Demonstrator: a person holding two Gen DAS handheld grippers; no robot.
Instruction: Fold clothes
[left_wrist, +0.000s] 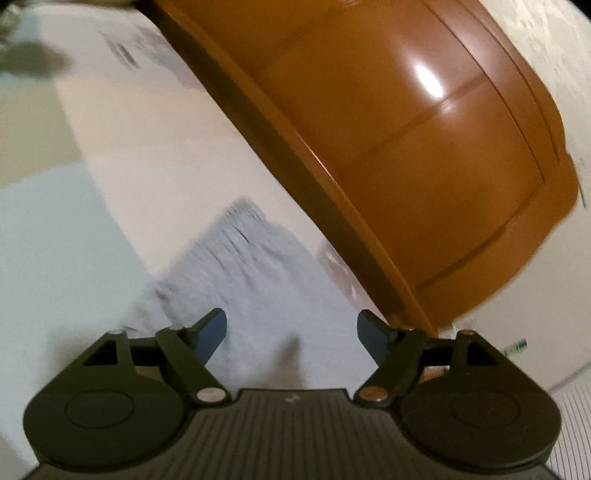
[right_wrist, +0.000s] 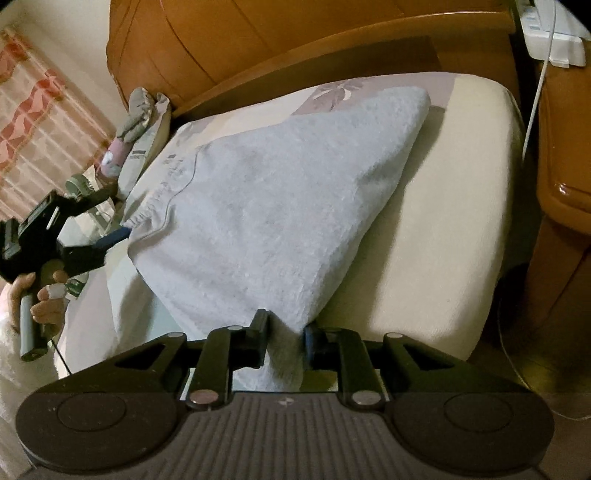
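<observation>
A light grey towel (right_wrist: 266, 206) lies folded on the bed's pale sheet (right_wrist: 436, 229), one corner reaching toward the headboard. Its near corner hangs between the fingers of my right gripper (right_wrist: 286, 332), whose pads press it from both sides. In the right wrist view my left gripper (right_wrist: 110, 216) is at the towel's left edge, held by a hand (right_wrist: 44, 299), jaws wide apart with nothing gripped. In the blurred left wrist view the left gripper (left_wrist: 291, 325) stands open just over the towel (left_wrist: 240, 266).
An orange-brown wooden headboard (right_wrist: 258, 40) (left_wrist: 406, 129) runs along the bed's far end. A nightstand (right_wrist: 565, 155) stands at the right with a white power strip and cable (right_wrist: 546, 40). Bundled grey clothes (right_wrist: 142, 110) lie at the far left. A patterned curtain (right_wrist: 33, 110) hangs left.
</observation>
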